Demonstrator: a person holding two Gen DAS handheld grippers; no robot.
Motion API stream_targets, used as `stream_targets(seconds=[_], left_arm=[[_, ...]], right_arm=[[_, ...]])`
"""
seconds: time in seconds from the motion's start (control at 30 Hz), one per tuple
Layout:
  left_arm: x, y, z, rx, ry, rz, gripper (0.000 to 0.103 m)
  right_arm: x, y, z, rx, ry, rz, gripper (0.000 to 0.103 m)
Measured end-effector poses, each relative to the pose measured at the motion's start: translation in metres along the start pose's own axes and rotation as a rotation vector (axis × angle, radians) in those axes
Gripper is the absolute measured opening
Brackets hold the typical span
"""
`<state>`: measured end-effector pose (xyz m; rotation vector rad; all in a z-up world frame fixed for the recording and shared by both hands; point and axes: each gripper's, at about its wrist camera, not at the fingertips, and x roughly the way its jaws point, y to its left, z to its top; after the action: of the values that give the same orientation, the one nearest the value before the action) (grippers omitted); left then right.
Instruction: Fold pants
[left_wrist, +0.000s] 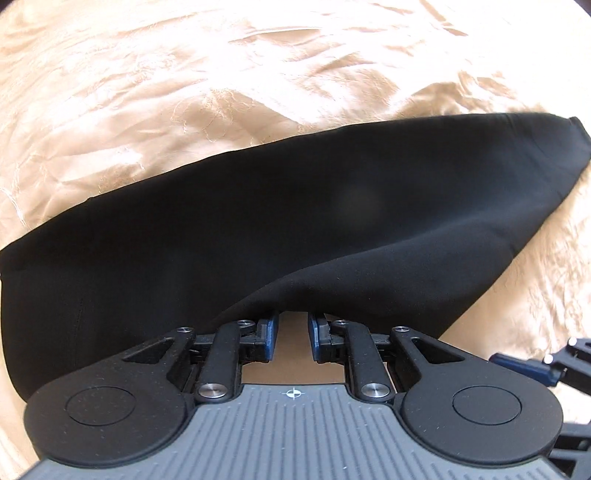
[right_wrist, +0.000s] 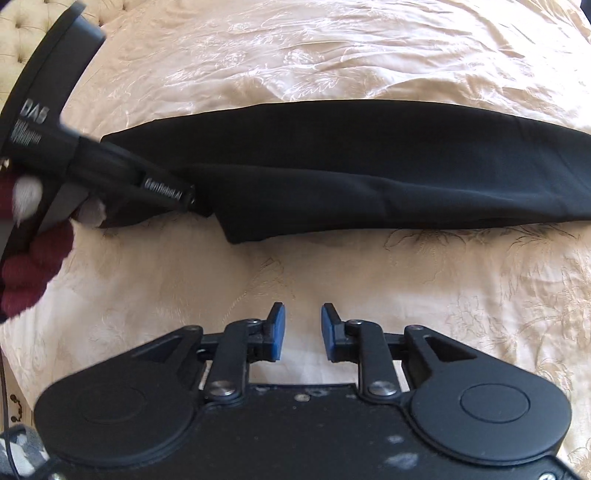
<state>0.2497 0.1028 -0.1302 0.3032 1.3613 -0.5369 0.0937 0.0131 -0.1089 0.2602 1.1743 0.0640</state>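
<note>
Black pants (left_wrist: 295, 206) lie folded lengthwise on a cream bedspread (left_wrist: 147, 92). My left gripper (left_wrist: 294, 325) is right at the pants' near edge; its blue pads stand apart with the cloth's edge over their tips, nothing clamped. In the right wrist view the pants (right_wrist: 369, 166) stretch across the middle. My right gripper (right_wrist: 303, 321) is open and empty over bare bedspread, short of the pants. The left gripper's body (right_wrist: 110, 166) shows at the pants' left end.
The embroidered cream bedspread (right_wrist: 369, 55) covers the whole surface. A hand in a dark red sleeve (right_wrist: 33, 266) holds the left gripper. A tufted headboard (right_wrist: 22, 29) shows at top left. The right gripper's tip (left_wrist: 535, 362) appears at the lower right of the left view.
</note>
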Motion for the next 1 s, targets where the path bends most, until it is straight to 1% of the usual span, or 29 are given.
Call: stream_targets(seconds=[0.13,0.23,0.33,0.4,0.47,0.53,0.6,0.63,0.67,0.7,0.8,0.87,0.9,1.0], left_arm=[[-0.001,0.013,0.006,-0.046,0.023,-0.038,0.018],[-0.003,0.021,0.007,-0.058,0.036,-0.057,0.018],[-0.003,0.023,0.009,-0.058,0.042,-0.061,0.018],[-0.002,0.024,0.010,-0.063,0.048,-0.065,0.018],[-0.001,0.025,0.015,-0.072,0.053,-0.070,0.018],[0.001,0.027,0.017,-0.080,0.055,-0.077,0.018],[0.006,0.025,0.019,-0.083,0.057,-0.082,0.018],[0.006,0.026,0.018,-0.083,0.058,-0.084,0.018],[0.005,0.028,0.017,-0.082,0.061,-0.089,0.018],[0.002,0.029,0.016,-0.079,0.063,-0.096,0.018],[-0.015,0.026,0.009,-0.034,0.055,-0.137,0.018],[-0.028,0.023,0.004,-0.002,0.027,-0.157,0.019],[-0.034,0.022,0.002,0.006,0.003,-0.148,0.020],[-0.039,0.021,0.000,-0.022,-0.047,-0.126,0.021]], right_arm=[[0.003,0.011,0.008,-0.055,-0.050,-0.013,0.030],[0.003,0.017,0.017,-0.094,-0.094,0.001,0.032],[0.009,0.026,0.024,-0.152,-0.104,0.025,0.034],[0.018,0.034,0.027,-0.194,-0.099,0.018,0.034],[0.028,0.039,0.028,-0.203,-0.097,0.014,0.034],[0.035,0.036,0.033,-0.167,-0.089,-0.006,0.034],[0.035,0.031,0.037,-0.111,-0.102,0.016,0.032],[0.032,0.026,0.041,-0.075,-0.128,0.041,0.030],[0.027,0.022,0.045,-0.052,-0.145,0.076,0.013],[0.021,0.017,0.049,-0.033,-0.151,0.098,0.007],[-0.006,-0.002,0.066,0.053,-0.204,0.164,0.005],[-0.016,-0.015,0.082,0.106,-0.195,0.204,0.004],[-0.017,-0.019,0.088,0.115,-0.196,0.194,0.001],[-0.010,-0.036,0.108,0.147,-0.162,0.165,0.001]])
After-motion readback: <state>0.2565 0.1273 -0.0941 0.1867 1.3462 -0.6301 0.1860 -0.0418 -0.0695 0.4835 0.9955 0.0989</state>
